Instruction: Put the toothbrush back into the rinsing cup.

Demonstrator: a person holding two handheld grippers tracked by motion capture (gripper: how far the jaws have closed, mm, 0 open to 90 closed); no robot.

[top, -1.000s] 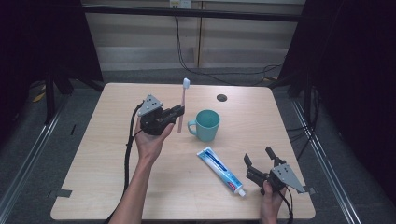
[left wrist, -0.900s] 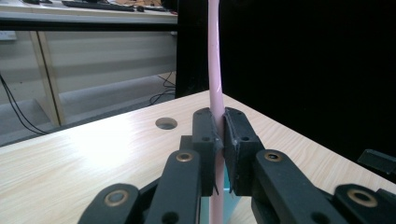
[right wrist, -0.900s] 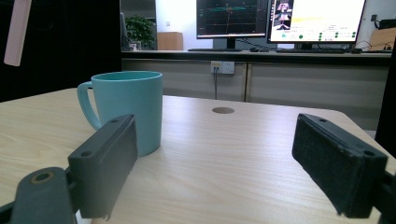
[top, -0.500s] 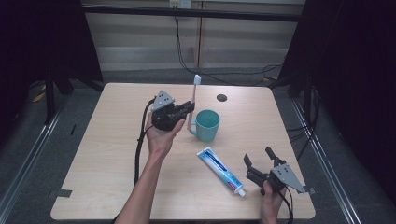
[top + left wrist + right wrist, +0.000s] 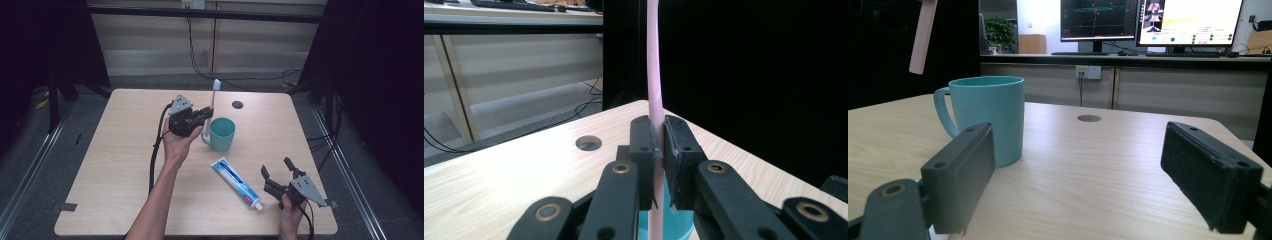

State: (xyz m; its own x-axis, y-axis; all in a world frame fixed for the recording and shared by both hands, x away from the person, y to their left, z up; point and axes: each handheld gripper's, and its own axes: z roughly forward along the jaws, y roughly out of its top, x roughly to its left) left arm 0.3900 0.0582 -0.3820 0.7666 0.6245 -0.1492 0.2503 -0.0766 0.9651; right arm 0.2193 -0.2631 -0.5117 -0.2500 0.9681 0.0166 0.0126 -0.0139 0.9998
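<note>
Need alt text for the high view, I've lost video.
The left gripper holds a pink toothbrush upright beside a teal mug on a wooden table. The right gripper rests open near a toothpaste tube.

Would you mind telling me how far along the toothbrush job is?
Done: the left gripper grips the toothbrush upright, off the table. In hand: carrying it beside the cup. Left: lowering it in. The right gripper waits open by the toothpaste.
</note>
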